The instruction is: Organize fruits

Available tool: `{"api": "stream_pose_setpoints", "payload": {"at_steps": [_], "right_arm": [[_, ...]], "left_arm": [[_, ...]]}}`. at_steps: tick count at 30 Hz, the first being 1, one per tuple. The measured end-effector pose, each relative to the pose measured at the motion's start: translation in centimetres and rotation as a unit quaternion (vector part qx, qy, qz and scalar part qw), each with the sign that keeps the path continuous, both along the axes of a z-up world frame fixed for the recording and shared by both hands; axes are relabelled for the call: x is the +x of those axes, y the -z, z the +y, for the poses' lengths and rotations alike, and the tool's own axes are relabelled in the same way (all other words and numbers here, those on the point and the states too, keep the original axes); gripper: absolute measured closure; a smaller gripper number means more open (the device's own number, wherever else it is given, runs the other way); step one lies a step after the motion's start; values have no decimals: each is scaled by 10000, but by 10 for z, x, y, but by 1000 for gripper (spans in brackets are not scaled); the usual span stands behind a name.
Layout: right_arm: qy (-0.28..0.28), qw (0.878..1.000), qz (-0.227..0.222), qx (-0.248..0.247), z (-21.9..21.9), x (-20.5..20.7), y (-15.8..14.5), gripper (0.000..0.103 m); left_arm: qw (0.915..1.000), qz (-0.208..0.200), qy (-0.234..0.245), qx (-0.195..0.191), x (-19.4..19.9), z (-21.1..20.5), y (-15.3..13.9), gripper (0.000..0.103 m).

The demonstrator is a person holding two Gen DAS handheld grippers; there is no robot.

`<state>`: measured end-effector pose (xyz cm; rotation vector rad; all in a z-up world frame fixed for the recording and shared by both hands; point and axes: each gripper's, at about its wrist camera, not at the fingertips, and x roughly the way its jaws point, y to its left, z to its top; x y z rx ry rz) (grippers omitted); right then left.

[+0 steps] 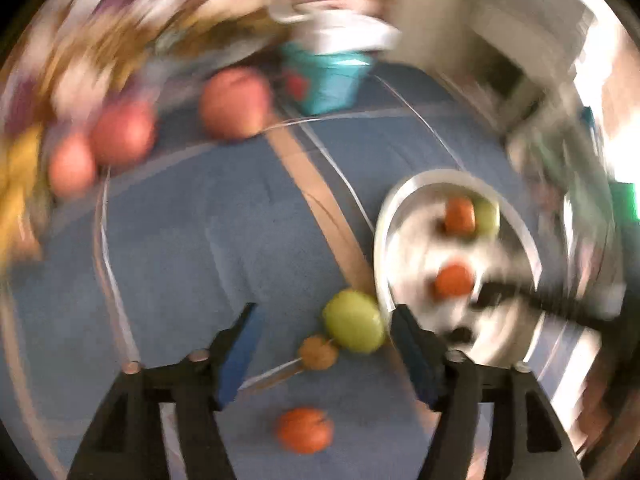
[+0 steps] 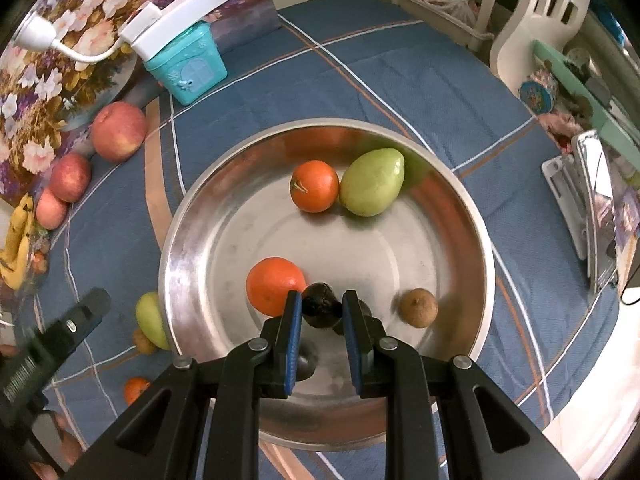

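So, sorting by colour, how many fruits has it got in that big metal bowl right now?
Orange fruit: 2
Green fruit: 1
Brown fruit: 1
Dark fruit, clamped in the right gripper: 1
Total in the bowl: 5

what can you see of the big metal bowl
The wide round stainless-steel bowl sits upright on the blue plaid tablecloth. It looks shiny and shallow, with a flat bottom, sloping wall and a thin rolled rim. Inside lie two oranges, a green pear-shaped fruit, a small brown round fruit and a dark fruit clamped in the right tongs. Outside, another green fruit rests against its left rim.
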<state>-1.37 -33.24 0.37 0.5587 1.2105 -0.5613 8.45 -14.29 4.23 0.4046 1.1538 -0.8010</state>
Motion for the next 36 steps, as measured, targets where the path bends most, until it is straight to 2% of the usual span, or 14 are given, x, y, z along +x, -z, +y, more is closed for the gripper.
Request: {"api": "stream_pose_setpoints", "payload": {"at_steps": [1,3,8,12,14,18,20,24,28,30,32,36], "right_arm": [[-32,10000,-19,56,0,0,0,81],[-101,9999,-21,63,2,1,1,81],[-110,9999,-25,22,2,5,-3,81],[-34,10000,23,2,-2,3,-4,81],[11,10000,48,18,-4,2,-3,82],[-37,10000,74,38,-4,6,-2,82],[-67,9999,82,4,-4,8,-3,82],[-98,9999,88,32,-4,9,-1,82],[-80,9999,116,84,-5,6,1,82],[-35,9999,126,101,-8,5,2,82],[30,9999,138,57,-10,3,2,82],[152,9997,187,52,-17,-1,4,82]], "left_arm": [[9991,-251,249,233,-5,-1,0,27],[9958,-415,646,503,-11,-4,6,26],[9861,-277,1497,670,-25,-25,32,26],[9727,-679,1908,1133,-32,-42,51,26],[9699,-648,2049,1144,-35,-48,55,26],[9637,-912,2189,1224,-36,-54,59,28],[9668,-676,2217,1076,-35,-53,58,49],[9695,-705,2030,1176,-38,-51,56,48],[9830,-640,1283,1148,-19,-34,46,49],[9901,-536,863,972,-10,-21,36,49],[9964,-322,556,558,-7,-13,20,49],[9993,-29,347,95,-19,-17,-4,49]]}}
